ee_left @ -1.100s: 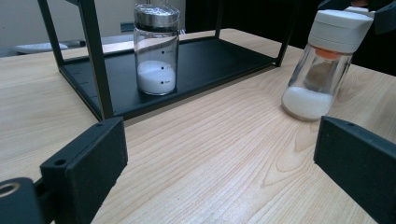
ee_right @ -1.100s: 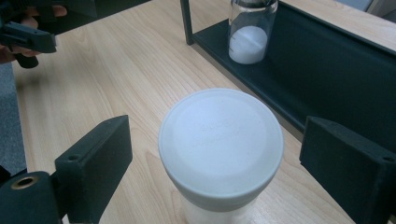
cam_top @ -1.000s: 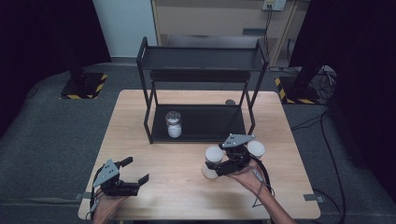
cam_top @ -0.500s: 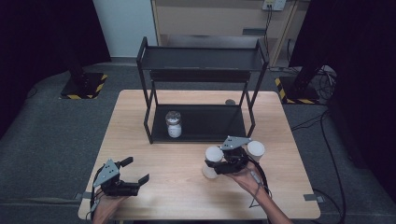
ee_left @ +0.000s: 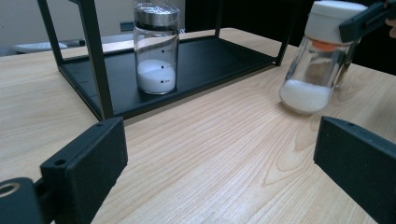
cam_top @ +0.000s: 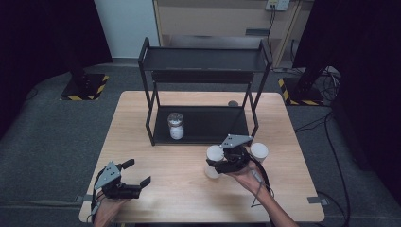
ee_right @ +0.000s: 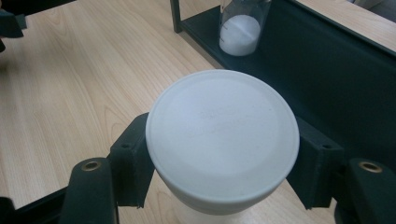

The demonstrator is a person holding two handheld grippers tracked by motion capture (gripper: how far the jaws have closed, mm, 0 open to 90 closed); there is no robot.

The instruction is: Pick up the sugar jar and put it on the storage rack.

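A glass jar with a white lid and white powder in its base leans tilted over the table in front of the rack. My right gripper is shut on its lid, one pad pressing on each side. At the front left of the table my left gripper is open, its jaws wide apart with only bare wood between them. A second jar with a silver lid stands upright on the lower shelf of the black rack.
Another white-lidded jar stands just right of my right gripper. The rack's upper shelf is bare. A small dark round object lies on the wooden table behind the rack. Cables trail off the table's right side.
My right gripper has shifted very slightly to the left around the white-lidded jar. The left gripper has kept still.
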